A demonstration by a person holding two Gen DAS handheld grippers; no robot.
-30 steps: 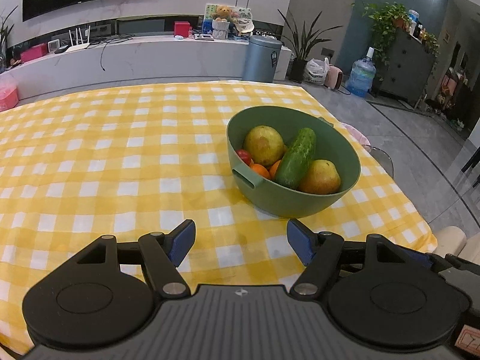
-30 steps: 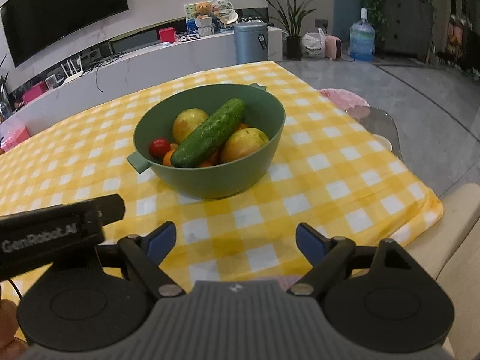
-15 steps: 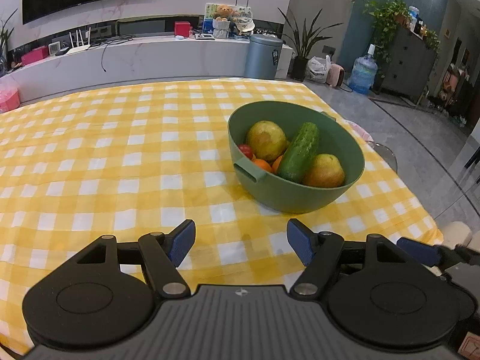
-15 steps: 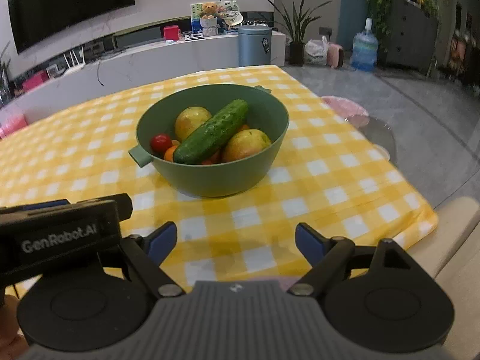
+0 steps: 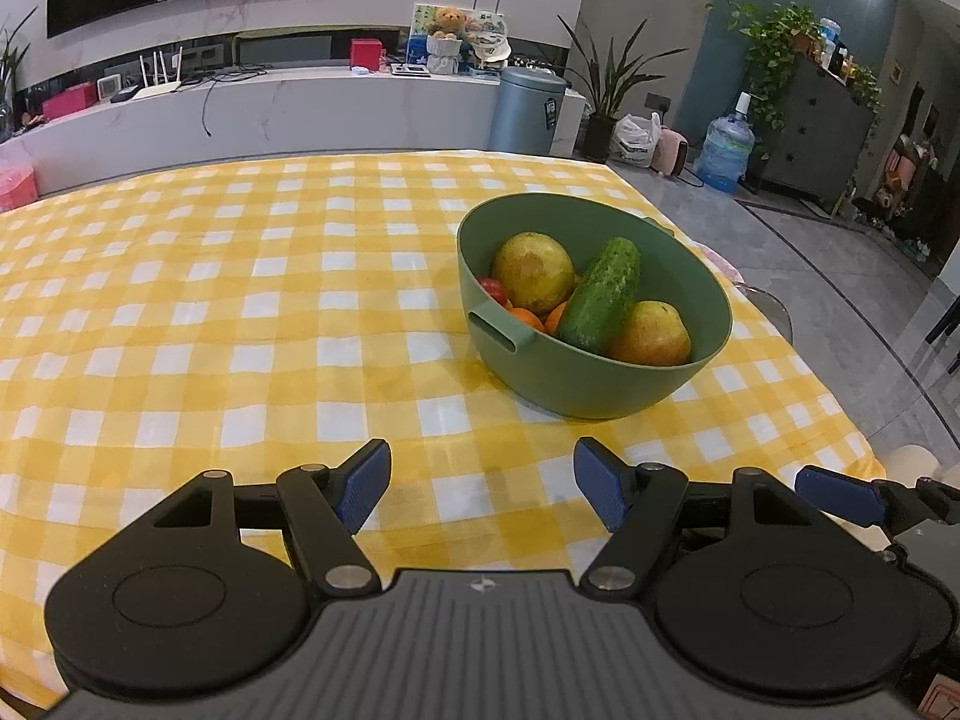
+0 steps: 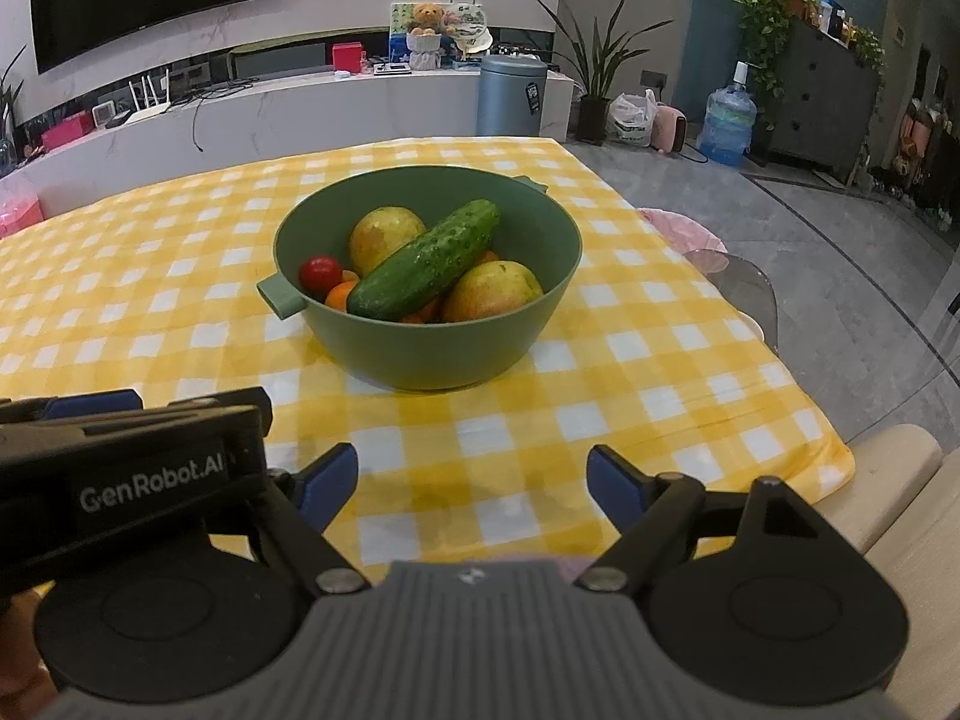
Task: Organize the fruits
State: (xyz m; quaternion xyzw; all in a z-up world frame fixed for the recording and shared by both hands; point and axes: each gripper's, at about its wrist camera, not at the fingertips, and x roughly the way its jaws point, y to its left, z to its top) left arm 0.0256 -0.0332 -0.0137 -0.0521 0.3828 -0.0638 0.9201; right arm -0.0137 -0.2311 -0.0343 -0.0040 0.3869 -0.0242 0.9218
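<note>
A green bowl [image 5: 708,312] [image 6: 540,324] stands on the yellow checked tablecloth near the table's right side. It holds a cucumber [image 5: 600,295] [image 6: 427,259], two yellow-green pears [image 5: 533,271] [image 6: 387,235], a red tomato [image 6: 320,272] and orange fruits [image 6: 339,295]. My left gripper [image 5: 482,485] is open and empty over the cloth, short of the bowl. My right gripper [image 6: 472,485] is open and empty, also short of the bowl. The left gripper's body [image 6: 132,468] shows at the left of the right wrist view.
The table's right edge [image 6: 840,450] and near right corner lie beside the bowl. A chair [image 6: 744,282] stands past that edge. A white counter [image 5: 300,114] and a bin [image 5: 528,111] are beyond the table.
Both grippers have pulled back and up a little from the bowl, which looks smaller and farther. Both stay open. The fruits have not moved.
</note>
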